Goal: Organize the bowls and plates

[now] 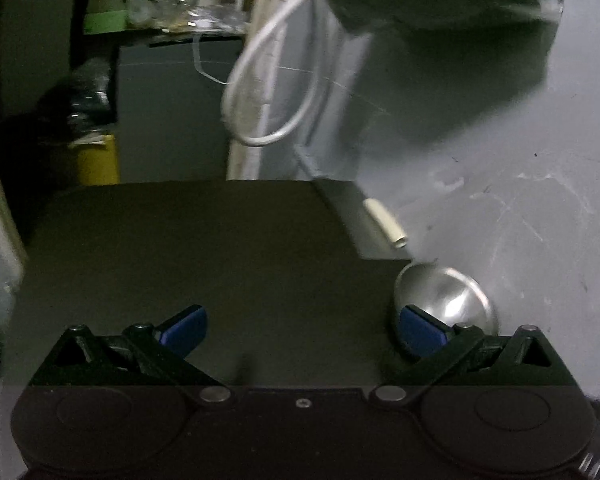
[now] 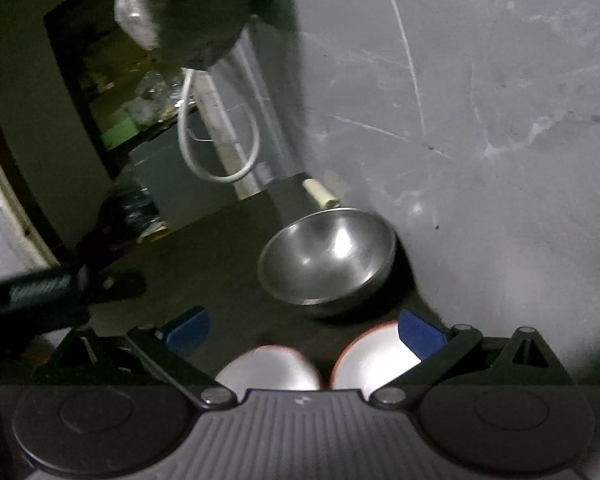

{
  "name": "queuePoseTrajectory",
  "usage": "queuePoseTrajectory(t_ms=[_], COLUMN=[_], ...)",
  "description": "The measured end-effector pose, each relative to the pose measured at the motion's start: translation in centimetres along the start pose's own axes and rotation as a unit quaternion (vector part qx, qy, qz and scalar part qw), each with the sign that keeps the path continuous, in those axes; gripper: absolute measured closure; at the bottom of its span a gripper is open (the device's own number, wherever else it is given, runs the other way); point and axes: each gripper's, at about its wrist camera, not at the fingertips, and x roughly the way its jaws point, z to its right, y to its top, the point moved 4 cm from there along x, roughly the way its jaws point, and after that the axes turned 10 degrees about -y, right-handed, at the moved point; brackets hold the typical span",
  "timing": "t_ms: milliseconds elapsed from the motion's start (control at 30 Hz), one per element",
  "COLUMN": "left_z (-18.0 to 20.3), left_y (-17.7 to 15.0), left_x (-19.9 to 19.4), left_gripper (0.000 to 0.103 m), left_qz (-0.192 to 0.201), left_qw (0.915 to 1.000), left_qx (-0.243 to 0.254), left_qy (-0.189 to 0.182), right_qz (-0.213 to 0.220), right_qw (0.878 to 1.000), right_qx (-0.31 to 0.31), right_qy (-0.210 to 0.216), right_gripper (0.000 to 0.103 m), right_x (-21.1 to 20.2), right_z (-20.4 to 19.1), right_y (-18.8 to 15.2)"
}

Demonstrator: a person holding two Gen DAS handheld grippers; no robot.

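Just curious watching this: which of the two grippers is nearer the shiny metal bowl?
Probably the left. The steel bowl sits right behind the left gripper's right-hand fingertip; the right gripper faces it across a gap of dark table.

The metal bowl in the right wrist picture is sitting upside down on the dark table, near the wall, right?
Not quite. The metal bowl is the right way up: the right wrist view looks straight into its shiny hollow inside, with the rim on top. The rest is right: it sits on the dark table, near the wall.
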Motion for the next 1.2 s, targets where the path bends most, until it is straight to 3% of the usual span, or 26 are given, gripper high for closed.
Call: queuePoseTrajectory(t_ms=[100,167,333,500,567,700,767,800,967,1200], left_z=[1.8,2.6,3.7,3.5,3.4,3.1,3.0,3.1,3.2,2.9], left_y=[1.7,2.0,1.9,1.4,1.3,0.9,0.7,0.7,0.8,0.2], left_x=[4.2,6.8,11.0,12.0,12.3,12.4,12.3,12.1,9.5,-0.6], left_gripper=[0.001,0.001,0.004,0.029,0.05,0.063,0.082,0.087,0.087,0.087], left_qz=[-0.025,-0.055,-0.108,-0.126,-0.133,-0.147,-0.154,-0.153,-0.121,-0.039], left_qw=[0.9993,0.9973,0.9928,0.9911,0.9902,0.9879,0.9864,0.986,0.99,0.9957], left_qx=[0.02,0.034,0.041,0.021,0.017,0.015,0.015,0.016,0.037,0.054], left_qy=[-0.021,-0.034,-0.034,-0.037,-0.039,-0.045,-0.056,-0.063,-0.063,-0.063], right_qz=[-0.004,-0.008,-0.02,-0.033,-0.037,-0.04,-0.042,-0.042,-0.027,0.03], right_qw=[1.0,1.0,0.999,0.999,0.999,0.998,0.998,0.999,1.0,0.997], right_qx=[0.011,0.022,0.034,0.033,0.035,0.038,0.034,0.031,0.009,-0.035], right_qy=[-0.009,-0.011,-0.013,-0.016,-0.018,-0.018,-0.014,-0.009,0.007,0.06], right_gripper=[0.003,0.012,0.022,0.034,0.04,0.057,0.062,0.064,0.072,0.073], right_x=[1.9,3.1,5.2,6.4,6.6,7.2,7.2,7.2,5.9,-1.4], right_z=[0.7,0.9,1.2,1.4,1.5,1.8,1.7,1.7,1.0,-1.5], right_y=[0.3,0.7,0.9,1.0,1.0,1.1,1.1,1.2,1.3,0.9])
